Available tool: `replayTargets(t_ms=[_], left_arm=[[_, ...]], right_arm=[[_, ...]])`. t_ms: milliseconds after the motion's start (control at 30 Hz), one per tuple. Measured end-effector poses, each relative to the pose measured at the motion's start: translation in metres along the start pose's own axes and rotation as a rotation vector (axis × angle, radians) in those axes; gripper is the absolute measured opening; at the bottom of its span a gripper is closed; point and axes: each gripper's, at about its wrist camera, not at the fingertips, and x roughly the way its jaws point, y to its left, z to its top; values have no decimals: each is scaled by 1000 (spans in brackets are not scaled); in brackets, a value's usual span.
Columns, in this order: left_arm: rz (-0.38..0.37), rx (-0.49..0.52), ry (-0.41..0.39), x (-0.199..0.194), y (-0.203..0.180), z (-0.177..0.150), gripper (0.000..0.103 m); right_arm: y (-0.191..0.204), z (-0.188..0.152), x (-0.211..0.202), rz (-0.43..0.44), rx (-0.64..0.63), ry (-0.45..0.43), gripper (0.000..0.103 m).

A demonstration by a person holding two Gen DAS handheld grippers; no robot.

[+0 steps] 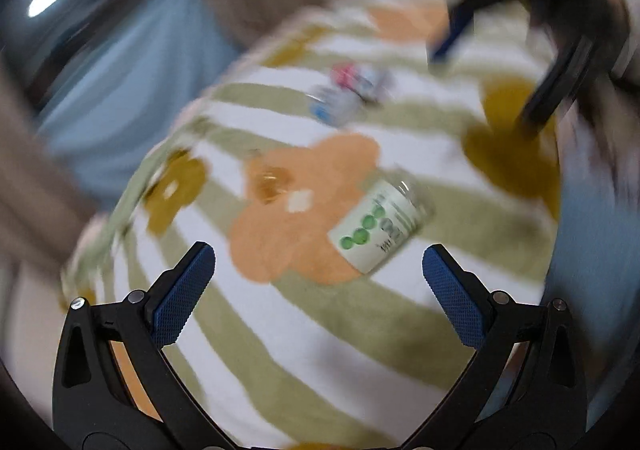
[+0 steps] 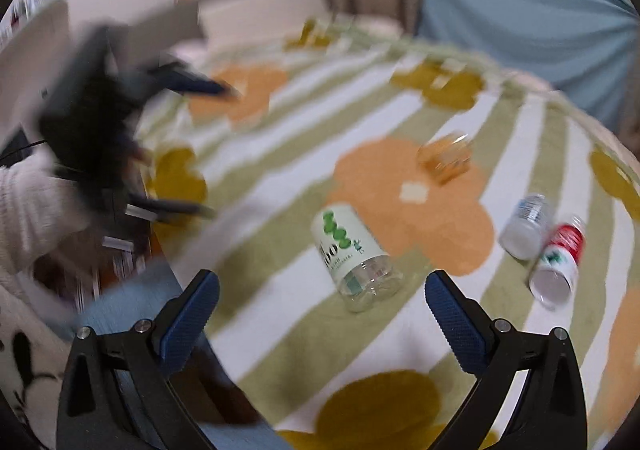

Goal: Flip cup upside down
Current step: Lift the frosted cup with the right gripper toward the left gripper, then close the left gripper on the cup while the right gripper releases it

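Observation:
A clear plastic cup with a white and green label lies on its side on the flowered, striped cloth. It also shows in the right wrist view, its clear end toward that camera. My left gripper is open and empty, just short of the cup. My right gripper is open and empty, also close to the cup. Each gripper appears blurred in the other's view: the right one, the left one.
A small amber glass stands on the orange flower. A white cup and a red and white cup lie on their sides at the right. A light blue seat is beyond the table's far edge.

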Motion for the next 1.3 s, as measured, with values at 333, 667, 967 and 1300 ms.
replayTargets(t_ms=[333,667,967,1300], left_arm=[[-298,477,324,125,-52,37,91],[-299,380,535,166,-49,38,62],[-480,-338,753,179,3,29,62],[-460,-420,776,174,7,33,75]], right_arm=[[9,-89,-44,2,202,-176,103],[-14,-139,-47,43,335,-222,103],[-18,-145,-33,155,390,-297,103],[-9,-148,-40,202,396,-353,103]])
